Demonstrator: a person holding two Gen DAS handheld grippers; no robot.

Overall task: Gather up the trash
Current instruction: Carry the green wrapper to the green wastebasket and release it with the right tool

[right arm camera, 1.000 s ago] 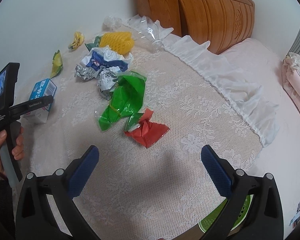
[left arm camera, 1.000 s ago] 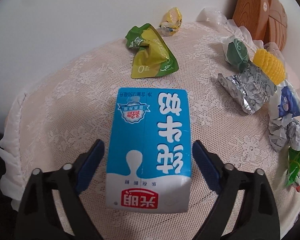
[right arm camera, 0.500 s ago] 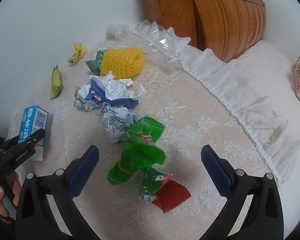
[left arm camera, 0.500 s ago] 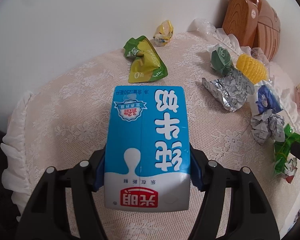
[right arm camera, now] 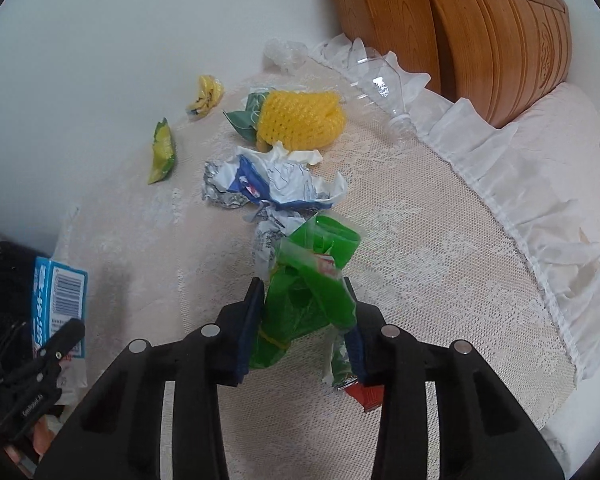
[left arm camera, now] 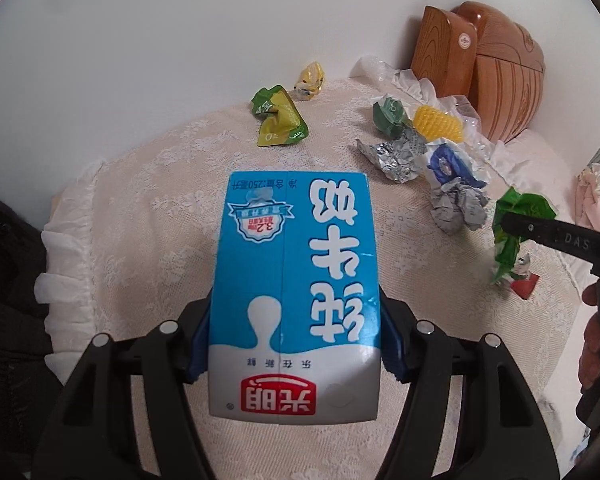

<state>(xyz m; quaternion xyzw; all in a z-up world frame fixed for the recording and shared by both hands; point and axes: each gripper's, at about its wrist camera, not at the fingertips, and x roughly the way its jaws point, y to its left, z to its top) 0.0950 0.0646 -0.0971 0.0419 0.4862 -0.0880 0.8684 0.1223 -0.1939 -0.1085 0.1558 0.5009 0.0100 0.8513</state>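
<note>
My left gripper (left arm camera: 296, 340) is shut on a blue and white milk carton (left arm camera: 296, 280) and holds it above the lace-covered table (left arm camera: 160, 216). The carton also shows at the left of the right wrist view (right arm camera: 58, 300). My right gripper (right arm camera: 306, 324) is shut on a crumpled green plastic wrapper (right arm camera: 308, 280) with a red scrap (right arm camera: 366, 394) hanging under it. That wrapper also shows in the left wrist view (left arm camera: 516, 224).
Other trash lies on the table: a yellow foam net (right arm camera: 300, 120), a blue-white paper wad (right arm camera: 276, 180), a silver foil bag (left arm camera: 396, 152), a green-yellow pouch (left arm camera: 278, 122), a yellow wrapper (left arm camera: 310, 80), a clear bottle (right arm camera: 384, 84). A wooden headboard (right arm camera: 460, 20) stands behind.
My left gripper lifted the carton higher off the table. My right gripper moved forward and closed on the green wrapper.
</note>
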